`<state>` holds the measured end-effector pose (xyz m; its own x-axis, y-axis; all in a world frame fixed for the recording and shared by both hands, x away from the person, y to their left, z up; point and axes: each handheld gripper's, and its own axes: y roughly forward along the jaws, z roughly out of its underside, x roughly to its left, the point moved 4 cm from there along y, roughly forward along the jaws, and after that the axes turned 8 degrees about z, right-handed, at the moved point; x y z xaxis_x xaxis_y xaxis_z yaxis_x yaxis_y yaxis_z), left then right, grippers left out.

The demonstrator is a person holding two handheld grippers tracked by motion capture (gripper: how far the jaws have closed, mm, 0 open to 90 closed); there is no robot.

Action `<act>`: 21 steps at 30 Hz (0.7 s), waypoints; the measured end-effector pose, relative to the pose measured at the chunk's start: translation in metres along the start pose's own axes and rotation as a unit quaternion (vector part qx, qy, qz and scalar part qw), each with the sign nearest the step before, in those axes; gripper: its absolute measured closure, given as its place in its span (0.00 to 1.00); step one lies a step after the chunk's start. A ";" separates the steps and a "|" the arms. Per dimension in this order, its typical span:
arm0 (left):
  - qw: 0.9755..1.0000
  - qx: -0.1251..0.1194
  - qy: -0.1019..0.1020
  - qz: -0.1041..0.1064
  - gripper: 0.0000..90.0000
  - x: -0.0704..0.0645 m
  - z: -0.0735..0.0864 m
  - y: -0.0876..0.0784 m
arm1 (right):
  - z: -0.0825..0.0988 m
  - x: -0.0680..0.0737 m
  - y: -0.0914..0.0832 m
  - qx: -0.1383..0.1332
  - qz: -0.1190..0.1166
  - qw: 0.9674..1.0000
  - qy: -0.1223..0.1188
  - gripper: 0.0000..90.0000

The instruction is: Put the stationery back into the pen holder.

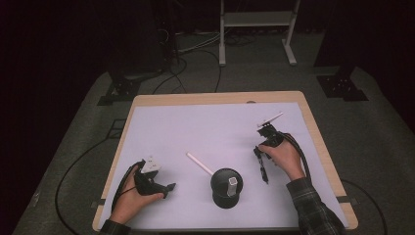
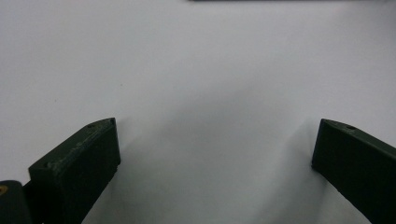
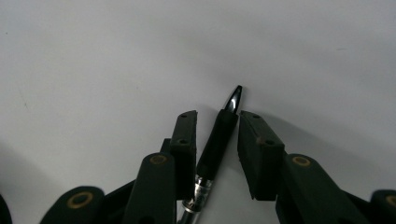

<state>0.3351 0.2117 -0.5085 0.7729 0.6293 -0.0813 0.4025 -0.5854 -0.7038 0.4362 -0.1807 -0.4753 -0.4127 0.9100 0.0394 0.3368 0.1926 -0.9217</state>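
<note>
A black pen (image 3: 219, 133) with a shiny tip lies on the white table cover, between the jaws of my right gripper (image 3: 215, 122). The jaws stand narrow around the pen. It runs close along the left one, and a small gap shows beside the right one. In the high view my right gripper (image 1: 263, 166) is at the right of the table under the person's hand. My left gripper (image 1: 168, 188) rests at the front left. Its jaws are wide apart over bare cover, so my left gripper (image 2: 215, 140) is open with nothing between them.
A round black holder (image 1: 226, 188) with a pale piece in it stands at the front middle. A white pen (image 1: 199, 163) lies slanted beside it. The white table cover (image 1: 195, 127) spans the wooden table. Cables and a metal stand are on the floor beyond.
</note>
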 end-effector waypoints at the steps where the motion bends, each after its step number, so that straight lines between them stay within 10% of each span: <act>1: 1.000 0.000 0.000 0.000 0.00 0.000 0.000 0.000 | 0.000 0.001 0.001 0.001 0.001 1.000 -0.002 0.75; 21: 1.000 0.000 0.000 0.001 0.00 0.000 0.000 0.000 | -0.003 0.000 0.007 0.022 0.035 0.999 -0.009 0.85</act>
<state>0.3353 0.2118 -0.5085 0.7733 0.6286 -0.0828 0.4012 -0.5862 -0.7038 0.4407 -0.1781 -0.4810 -0.4041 0.9142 -0.0320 0.3272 0.1118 -0.9383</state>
